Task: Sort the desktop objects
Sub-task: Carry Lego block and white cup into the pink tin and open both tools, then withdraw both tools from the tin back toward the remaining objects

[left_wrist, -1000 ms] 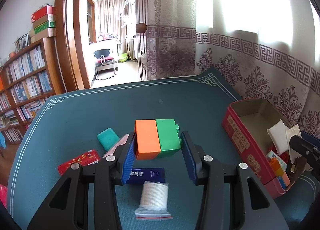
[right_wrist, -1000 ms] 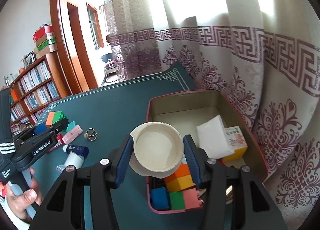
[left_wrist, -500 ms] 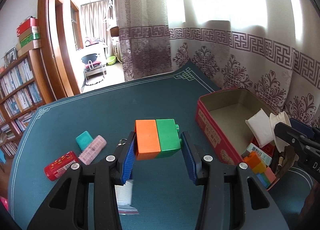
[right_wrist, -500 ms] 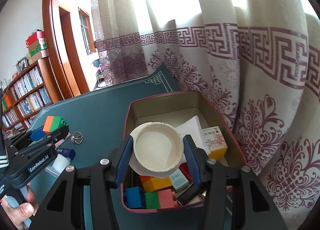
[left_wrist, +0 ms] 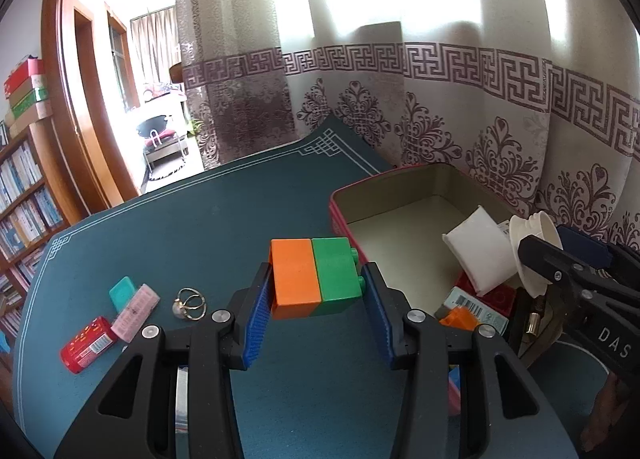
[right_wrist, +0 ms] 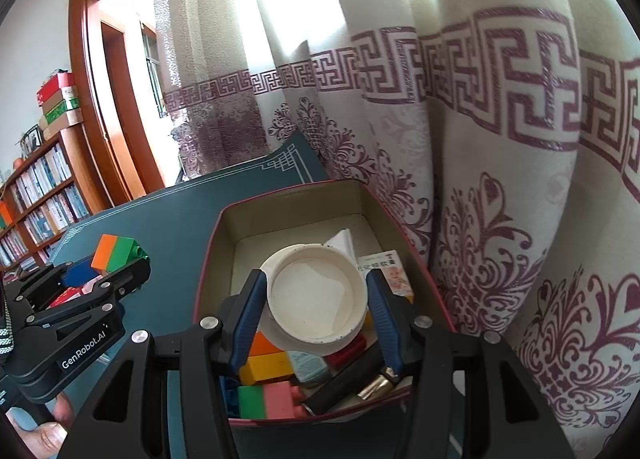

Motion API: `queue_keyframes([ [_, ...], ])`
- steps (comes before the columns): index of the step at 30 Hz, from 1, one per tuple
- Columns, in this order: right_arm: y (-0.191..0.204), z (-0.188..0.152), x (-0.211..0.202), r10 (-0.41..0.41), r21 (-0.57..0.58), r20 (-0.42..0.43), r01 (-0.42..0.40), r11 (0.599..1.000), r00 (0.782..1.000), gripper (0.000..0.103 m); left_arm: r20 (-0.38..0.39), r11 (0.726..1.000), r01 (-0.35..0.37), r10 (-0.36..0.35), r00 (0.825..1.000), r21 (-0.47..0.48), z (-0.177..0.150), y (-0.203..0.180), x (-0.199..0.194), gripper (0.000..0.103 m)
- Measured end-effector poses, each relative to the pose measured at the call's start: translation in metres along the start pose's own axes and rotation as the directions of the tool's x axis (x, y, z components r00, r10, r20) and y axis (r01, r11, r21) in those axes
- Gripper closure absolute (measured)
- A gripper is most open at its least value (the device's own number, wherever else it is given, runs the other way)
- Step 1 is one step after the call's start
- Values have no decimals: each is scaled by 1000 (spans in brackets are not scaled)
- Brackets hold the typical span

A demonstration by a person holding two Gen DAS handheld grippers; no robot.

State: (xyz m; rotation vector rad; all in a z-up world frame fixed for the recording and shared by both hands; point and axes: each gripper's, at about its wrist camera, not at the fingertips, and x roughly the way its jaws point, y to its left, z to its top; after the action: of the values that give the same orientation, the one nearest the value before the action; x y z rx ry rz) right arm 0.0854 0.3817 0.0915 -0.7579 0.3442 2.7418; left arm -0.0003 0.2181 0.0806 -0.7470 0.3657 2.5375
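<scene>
The left claw [left_wrist: 316, 295] pinches the orange-and-green block [left_wrist: 314, 279] above the desk [left_wrist: 200, 227], beside the red tin [left_wrist: 340, 199]. The right claw [right_wrist: 316, 299] clamps a white lid [right_wrist: 316, 295] over the tin; lower each inside clear of the other before letting go.

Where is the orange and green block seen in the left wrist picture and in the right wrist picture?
Left wrist view: the orange and green block sits at the centre, clamped in the left gripper.
Right wrist view: the same block appears small at the left edge, at the tip of the left gripper, above the dark green table.
Shared landmark: the red tin box, to the right of the block in both views.
</scene>
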Motion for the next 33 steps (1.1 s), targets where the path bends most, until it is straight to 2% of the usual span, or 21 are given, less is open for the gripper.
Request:
queue_keyframes([
  [7, -13, -1, 6, -7, 13, -11, 7, 1000, 1000, 47, 1, 999, 39, -39, 999, 16, 8, -19, 7, 55],
  [15, -17, -2, 10, -13, 14, -21, 13, 1000, 1000, 47, -7, 993, 116, -116, 993, 29, 12, -31, 13, 55],
  [16, -18, -2, 10, -11, 17, -23, 11, 1000, 1000, 47, -12, 991, 131, -130, 991, 35, 11, -33, 13, 52],
  [17, -18, -3, 11, -10, 19, -26, 11, 1000, 1000, 45, -18, 989, 141, -140, 990, 39, 11, -35, 14, 41],
  [20, -21, -2, 10, -23, 27, -21, 23, 999, 1000, 41, -5, 988, 145, -144, 989, 45, 10, -37, 11, 34],
  [27, -17, -1, 8, -28, 19, -17, 28, 999, 999, 40, 26, 989, 146, -147, 989, 25, 12, -29, 3, 30],
  [33, -11, 0, 4, -33, 17, -11, 34, 999, 999, 40, 27, 990, 134, -132, 991, -48, 13, -5, 3, 30],
])
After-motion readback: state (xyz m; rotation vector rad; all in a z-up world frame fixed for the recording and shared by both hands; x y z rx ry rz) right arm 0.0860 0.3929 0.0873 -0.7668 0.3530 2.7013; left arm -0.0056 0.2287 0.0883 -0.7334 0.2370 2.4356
